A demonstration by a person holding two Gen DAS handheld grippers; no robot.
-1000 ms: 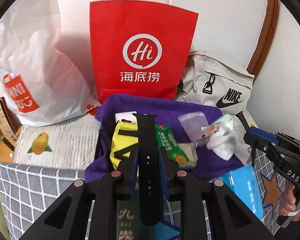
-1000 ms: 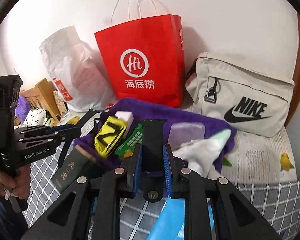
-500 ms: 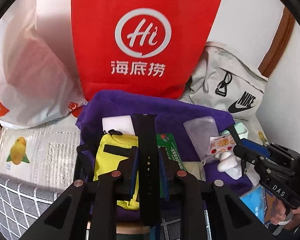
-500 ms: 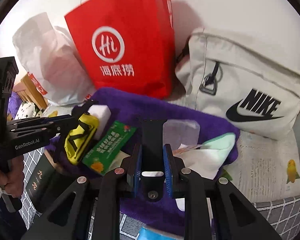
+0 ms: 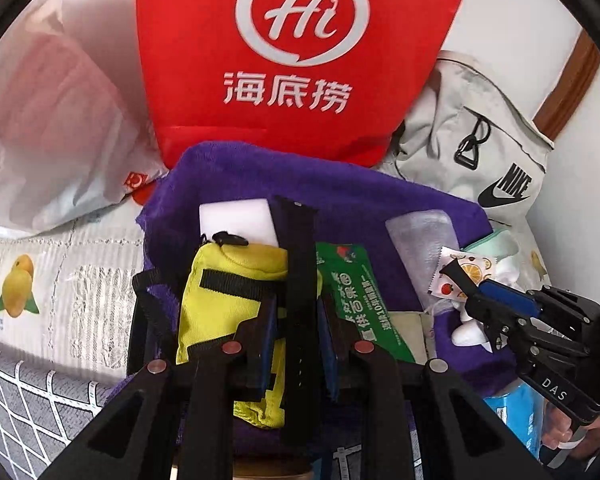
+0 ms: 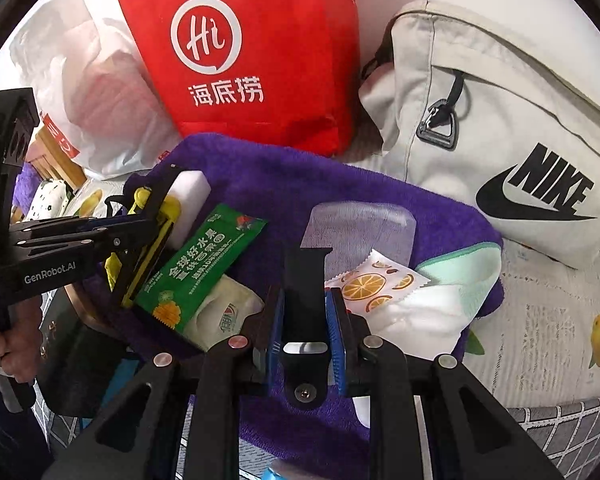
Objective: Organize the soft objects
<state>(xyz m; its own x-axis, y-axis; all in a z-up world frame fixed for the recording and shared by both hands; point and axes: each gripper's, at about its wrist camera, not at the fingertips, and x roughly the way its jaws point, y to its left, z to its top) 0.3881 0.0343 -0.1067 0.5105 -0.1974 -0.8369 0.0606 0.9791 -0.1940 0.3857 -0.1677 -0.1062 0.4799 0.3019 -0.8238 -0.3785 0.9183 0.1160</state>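
A purple towel (image 5: 340,192) lies spread on the bed with small items on it: a yellow pouch (image 5: 220,292), a white sponge (image 5: 236,220), a green snack packet (image 5: 352,292) and a clear case (image 5: 420,240). My left gripper (image 5: 298,312) is shut on a long black watch strap (image 5: 296,248), which hangs over the yellow pouch. My right gripper (image 6: 305,308) is shut on a shorter black strap piece (image 6: 306,272) above the towel (image 6: 300,176). It is next to an orange-print sachet (image 6: 376,280) and a white and mint cloth (image 6: 440,300).
A red paper bag (image 5: 300,60) stands behind the towel against the wall. A white plastic bag (image 5: 48,120) is to its left and a beige Nike bag (image 6: 500,140) to its right. A grey checked cover (image 5: 40,400) runs along the near edge. A blue packet (image 5: 516,416) lies at right.
Both grippers have come forward and down towards the purple towel, so its items look larger. Each still grips its black strap piece.
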